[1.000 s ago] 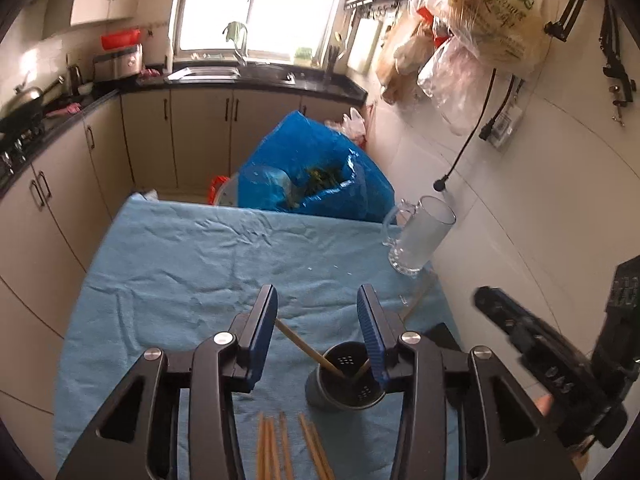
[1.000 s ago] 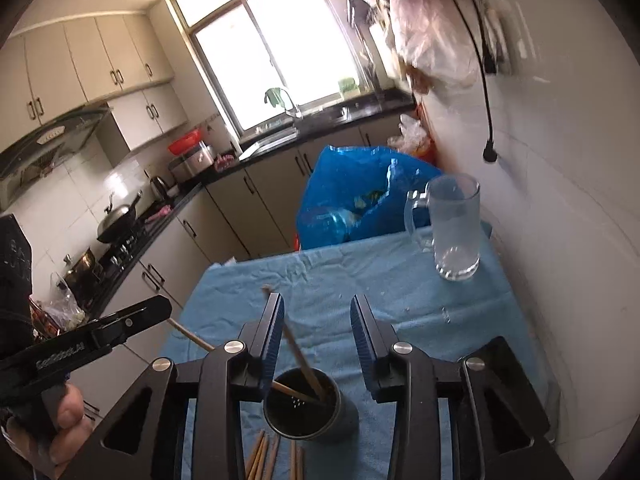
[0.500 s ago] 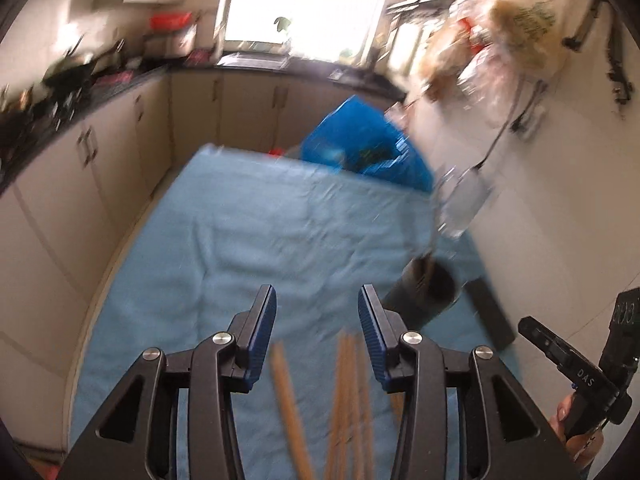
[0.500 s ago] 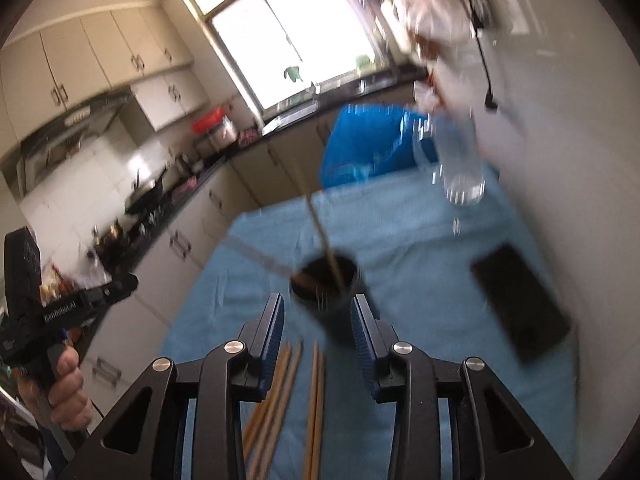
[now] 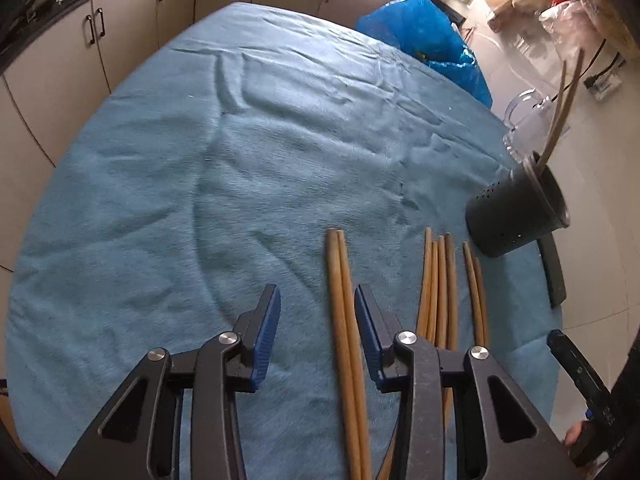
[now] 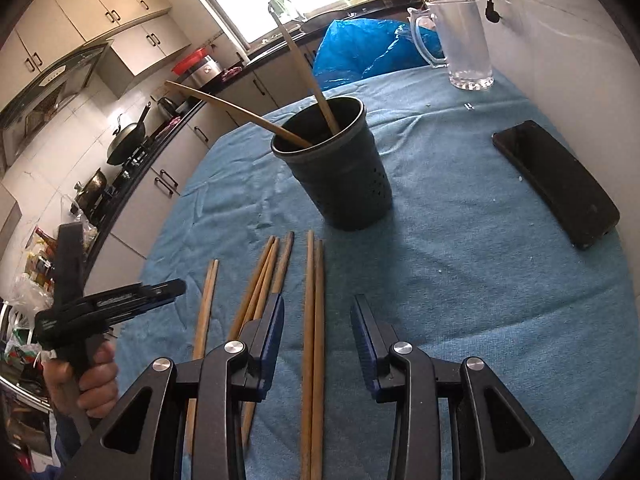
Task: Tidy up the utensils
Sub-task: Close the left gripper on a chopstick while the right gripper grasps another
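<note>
Chopsticks (image 6: 313, 320): light, stiff, slick wood; I'd pinch mid-shaft. Holder (image 6: 340, 168) at 12 o'clock. Both grippers' fingers (image 6: 362, 336) wide open, empty.

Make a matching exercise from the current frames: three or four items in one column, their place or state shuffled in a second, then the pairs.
Items
1. dark perforated utensil holder
2. clear glass mug
3. black slab-shaped phone
4. right gripper

Places or states
A. lies flat on the blue cloth, right of the holder
B. open above a pair of wooden chopsticks
C. stands at the far end, empty
D. holds two slanting sticks

Pairs: 1-D, 2-C, 3-A, 4-B
</note>
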